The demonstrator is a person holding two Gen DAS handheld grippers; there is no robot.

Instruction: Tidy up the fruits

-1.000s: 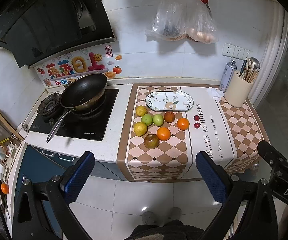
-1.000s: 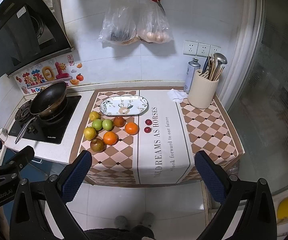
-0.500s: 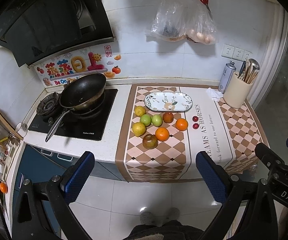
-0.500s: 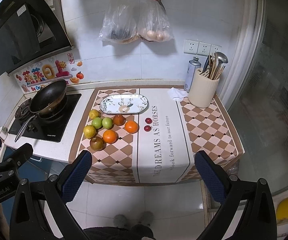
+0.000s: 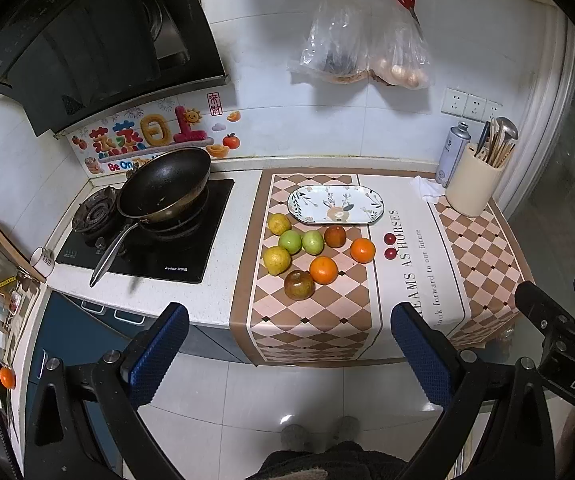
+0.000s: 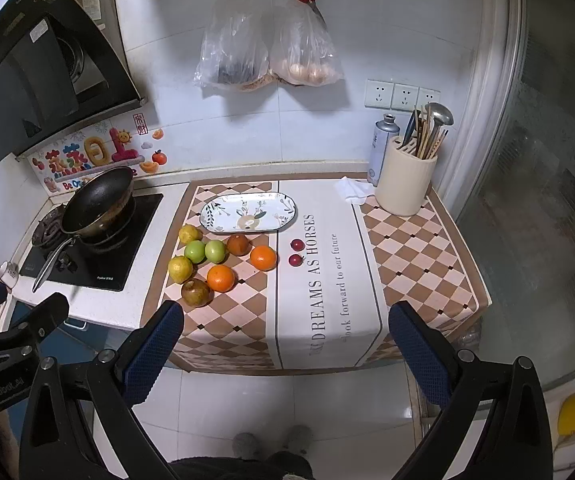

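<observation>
Since both tongs, left (image 5: 289,344) and right (image 6: 285,342), hang wide open and empty, well short of the counter, the first reach is still to come. The fruits (image 5: 311,254) lie loose on the cloth ahead of the left tongs, and ahead and to the left of the right; the plate (image 5: 335,210) lies just beyond them, empty. Best take the nearest fruit first, closing gently across its widest part so its neighbours stay put.
</observation>
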